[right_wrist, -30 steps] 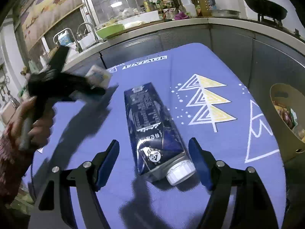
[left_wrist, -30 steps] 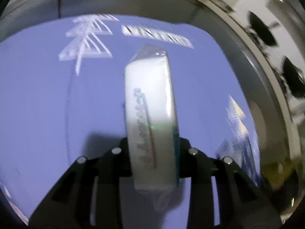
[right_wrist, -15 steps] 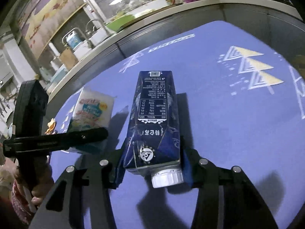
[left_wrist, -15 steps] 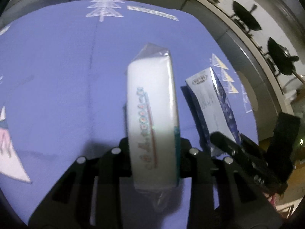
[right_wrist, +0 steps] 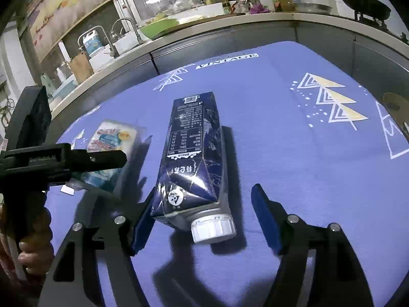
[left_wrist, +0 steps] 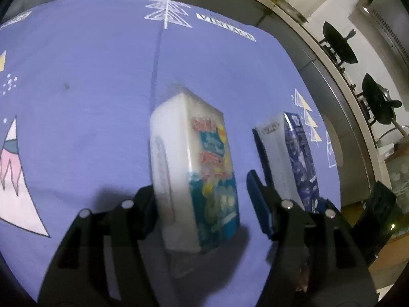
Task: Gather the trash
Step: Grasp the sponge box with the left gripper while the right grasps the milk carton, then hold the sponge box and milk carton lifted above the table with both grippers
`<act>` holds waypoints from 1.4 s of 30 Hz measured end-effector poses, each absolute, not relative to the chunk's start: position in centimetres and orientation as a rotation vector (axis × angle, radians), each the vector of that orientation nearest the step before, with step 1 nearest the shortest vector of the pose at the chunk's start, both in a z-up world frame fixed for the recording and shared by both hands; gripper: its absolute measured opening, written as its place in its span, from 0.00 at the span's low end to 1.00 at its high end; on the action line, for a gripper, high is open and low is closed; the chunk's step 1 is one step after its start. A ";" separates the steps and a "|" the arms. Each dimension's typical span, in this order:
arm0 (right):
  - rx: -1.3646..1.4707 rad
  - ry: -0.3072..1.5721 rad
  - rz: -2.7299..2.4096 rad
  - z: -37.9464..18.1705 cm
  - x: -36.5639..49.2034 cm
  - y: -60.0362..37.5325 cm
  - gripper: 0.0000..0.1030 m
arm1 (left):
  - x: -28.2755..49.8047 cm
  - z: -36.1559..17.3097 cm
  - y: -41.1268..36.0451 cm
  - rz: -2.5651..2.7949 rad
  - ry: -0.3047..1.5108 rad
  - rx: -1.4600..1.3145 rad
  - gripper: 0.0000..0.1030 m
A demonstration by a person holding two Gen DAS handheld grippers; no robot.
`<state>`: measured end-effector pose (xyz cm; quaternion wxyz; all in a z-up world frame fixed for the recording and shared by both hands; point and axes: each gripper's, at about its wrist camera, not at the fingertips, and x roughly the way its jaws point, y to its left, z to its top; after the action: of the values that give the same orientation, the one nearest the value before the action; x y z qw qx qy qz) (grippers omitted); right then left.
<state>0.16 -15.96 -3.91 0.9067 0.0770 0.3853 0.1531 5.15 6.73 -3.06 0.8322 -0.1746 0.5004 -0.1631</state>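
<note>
Between my left gripper's [left_wrist: 202, 197] opening jaws a plastic-wrapped tissue pack [left_wrist: 194, 168] leans against the left pad, clear of the right one, so it looks freshly let go onto the purple tablecloth [left_wrist: 76, 76]. My right gripper [right_wrist: 202, 220] is opening too; the dark blue drink carton [right_wrist: 190, 158] lies flat between its jaws, white cap [right_wrist: 213, 230] toward me, its left side at the left pad and a clear gap to the right. I judge both pieces of trash are being gathered side by side here. Blur hides the pack's print and whether it stands or tips. A tan container [right_wrist: 396, 107], perhaps the bin, is cut off at the right edge of the right wrist view, and its contents cannot be made out.
</note>
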 end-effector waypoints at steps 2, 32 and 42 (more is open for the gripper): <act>0.159 0.789 0.306 -4.0 0.2 -16.1 0.67 | 5.1 -3.1 6.7 -0.340 1.055 -0.363 0.59; 0.204 0.740 0.335 -4.4 -0.4 -16.8 0.70 | 3.5 -3.0 3.5 -0.199 0.981 -0.103 0.60; 0.203 0.740 0.336 -4.4 -0.3 -17.0 0.70 | 3.4 -3.0 3.2 -0.204 0.970 -0.088 0.65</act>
<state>-0.27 -16.99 -4.40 0.9136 0.0984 0.3593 0.1631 3.39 3.24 -3.03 0.8788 -0.0422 0.4652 -0.0977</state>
